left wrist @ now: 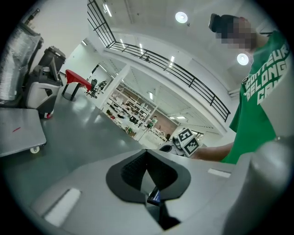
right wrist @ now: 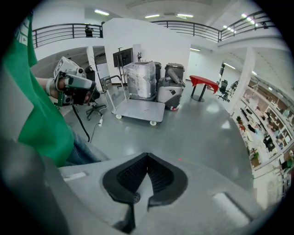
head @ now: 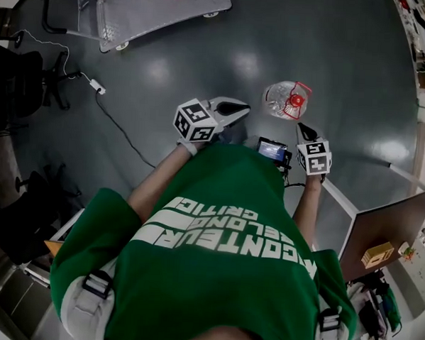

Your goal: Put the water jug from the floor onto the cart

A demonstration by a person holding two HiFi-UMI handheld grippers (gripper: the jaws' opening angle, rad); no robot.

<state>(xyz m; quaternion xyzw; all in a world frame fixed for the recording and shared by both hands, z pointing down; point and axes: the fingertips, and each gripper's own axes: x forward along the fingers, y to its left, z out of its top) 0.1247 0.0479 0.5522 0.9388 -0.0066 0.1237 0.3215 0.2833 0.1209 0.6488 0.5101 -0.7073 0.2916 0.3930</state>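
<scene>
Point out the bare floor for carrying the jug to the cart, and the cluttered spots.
Open floor runs from the water jug up to the cart, whose deck is bare. Floor right of the jug is free too. Crowded: the cable and chair at left.

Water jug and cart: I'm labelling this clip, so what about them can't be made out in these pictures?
- Water jug: only the head view shows it, from above, so its height and fill level cannot be judged; neither gripper view includes it.
- Cart: the head view's top edge and the left gripper view's left edge each cut part off.
- Floor beneath the person: head view, covered by the green shirt.
</scene>
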